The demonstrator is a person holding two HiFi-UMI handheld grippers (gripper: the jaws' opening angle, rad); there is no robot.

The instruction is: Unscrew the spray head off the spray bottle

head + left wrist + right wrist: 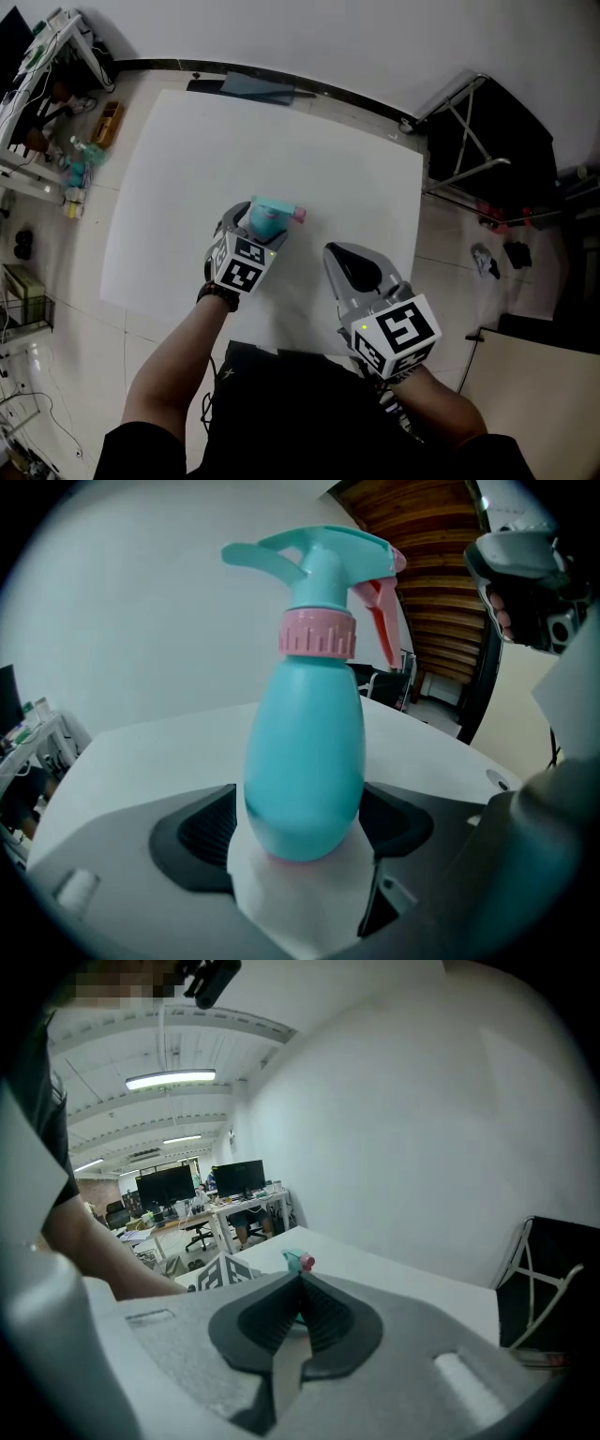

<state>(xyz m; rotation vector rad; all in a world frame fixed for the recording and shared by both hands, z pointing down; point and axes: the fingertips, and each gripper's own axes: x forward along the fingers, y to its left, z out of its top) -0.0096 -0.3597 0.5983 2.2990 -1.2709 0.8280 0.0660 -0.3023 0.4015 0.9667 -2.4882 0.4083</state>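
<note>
Item: spray bottle point(305, 752), teal body, upright on the white worktop point(187, 169), about midway between its left and right edges and well in from the far one.
Fittings: teal spray head point(323, 560) with a pink trigger; pink ribbed collar point(317, 635) seated flush on the neck.
Left gripper point(305, 827): we record its jaws spread wide, one to each side of the bottle's belly. We see no squeeze on the plastic, so we list it as released around the bottle.
Right gripper point(300, 1309): jaws clenched together with nothing between them. It hangs apart from the bottle, on the side of the worktop's right edge, with the bottle visible beyond its tips.
Done so far: by our judgement, nothing. The head sits fully on and no gap shows under the collar.
Left to do: we judge that the body has to be clamped, the collar or head taken and turned until loose, and the head lifted clear.
Brands and labels: none that we find on the bottle, whose body is plain.
Other marks: black-and-white square markers on each gripper's cube point(398, 333). These are patterns, not lettering, and we can read no writing anywhere.
</note>
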